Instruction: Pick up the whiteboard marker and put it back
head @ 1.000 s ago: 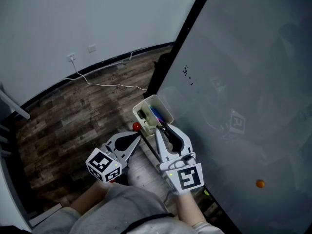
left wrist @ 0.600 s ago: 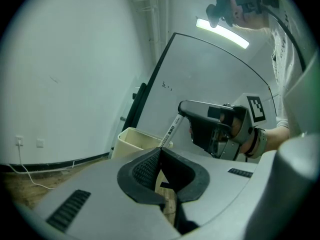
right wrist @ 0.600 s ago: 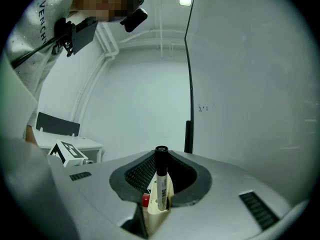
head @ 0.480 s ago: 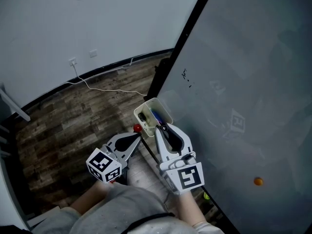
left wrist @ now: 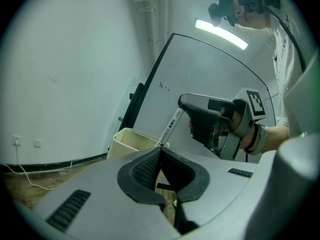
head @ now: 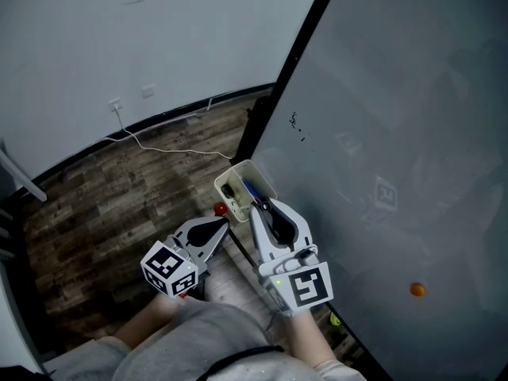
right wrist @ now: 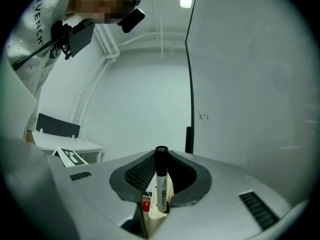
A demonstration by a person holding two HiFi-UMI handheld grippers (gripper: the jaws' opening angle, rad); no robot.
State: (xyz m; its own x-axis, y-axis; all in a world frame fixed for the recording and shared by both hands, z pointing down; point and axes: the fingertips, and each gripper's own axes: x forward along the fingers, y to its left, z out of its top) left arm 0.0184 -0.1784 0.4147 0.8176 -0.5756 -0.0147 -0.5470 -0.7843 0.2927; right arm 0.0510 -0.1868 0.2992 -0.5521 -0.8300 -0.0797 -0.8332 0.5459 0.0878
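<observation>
One of two steps looks done: right gripper (head: 260, 206) jaws clamped on the upright whiteboard marker (right wrist: 160, 176) | left gripper (left wrist: 160, 151) jaws closed together, holding nothing | marker just above cream holder (head: 242, 163), not yet released | blue pen (head: 252, 189) crowds holder, red object (head: 219, 209) beside | whiteboard (head: 381, 133) behind

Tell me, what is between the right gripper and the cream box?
The marker: held in the right gripper, it slants down toward the box. The left gripper view shows this best.
</observation>
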